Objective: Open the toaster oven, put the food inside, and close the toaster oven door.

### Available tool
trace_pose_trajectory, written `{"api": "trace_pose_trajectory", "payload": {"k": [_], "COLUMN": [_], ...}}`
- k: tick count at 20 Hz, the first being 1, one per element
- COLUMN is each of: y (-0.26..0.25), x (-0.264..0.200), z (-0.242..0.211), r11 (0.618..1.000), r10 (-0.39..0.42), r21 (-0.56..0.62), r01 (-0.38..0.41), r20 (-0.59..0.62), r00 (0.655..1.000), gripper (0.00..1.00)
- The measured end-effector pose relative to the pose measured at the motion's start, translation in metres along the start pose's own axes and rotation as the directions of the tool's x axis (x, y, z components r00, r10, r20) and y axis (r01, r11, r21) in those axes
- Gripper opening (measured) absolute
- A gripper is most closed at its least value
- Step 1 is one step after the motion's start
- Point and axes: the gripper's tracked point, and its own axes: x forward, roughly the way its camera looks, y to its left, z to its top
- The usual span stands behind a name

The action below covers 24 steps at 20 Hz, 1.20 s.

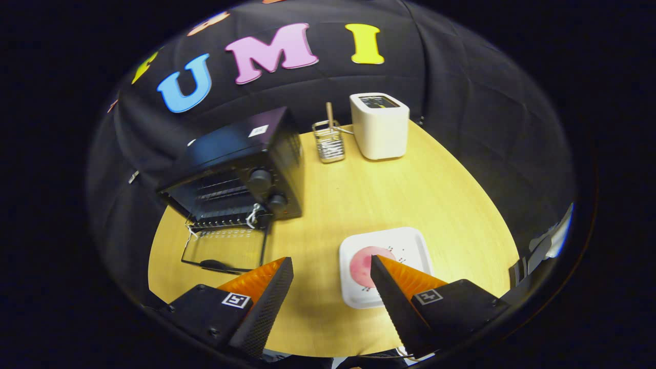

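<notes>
A black toaster oven (241,169) stands on the wooden table (369,195), beyond the left finger. Its glass door (225,248) is folded down flat in front of it, and the wire rack inside shows. A round pink piece of food (363,266) lies on a white square plate (410,246), just ahead of the right finger, which partly covers it. My gripper (330,264) hovers above the table's near side, open, with bare tabletop between its fingers.
A white pop-up toaster (380,125) stands at the table's far edge. Beside it is a small wire holder (329,143) with a wooden stick in it. The table's rounded edge curves close on the right.
</notes>
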Motion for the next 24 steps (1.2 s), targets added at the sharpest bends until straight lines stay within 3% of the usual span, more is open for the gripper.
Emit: {"api": "trace_pose_trajectory", "payload": {"k": [7, 16, 20, 23, 24], "y": [-0.098, -0.140, -0.142, -0.140, -0.141], "x": [0.025, 0.072, 0.085, 0.090, 0.089], "z": [-0.007, -0.047, -0.060, -0.062, -0.062], "r11": [0.993, 0.994, 0.993, 0.994, 0.992], "r10": [-0.075, -0.088, -0.092, -0.086, -0.095], "r21": [0.090, -0.078, -0.094, -0.093, -0.105], "r01": [0.082, 0.072, 0.069, 0.062, 0.068], "r20": [-0.085, -0.214, -0.265, -0.279, -0.278], "r00": [0.994, 0.973, 0.960, 0.956, 0.956], "gripper": [0.99, 0.98, 0.80, 0.58, 0.58]}}
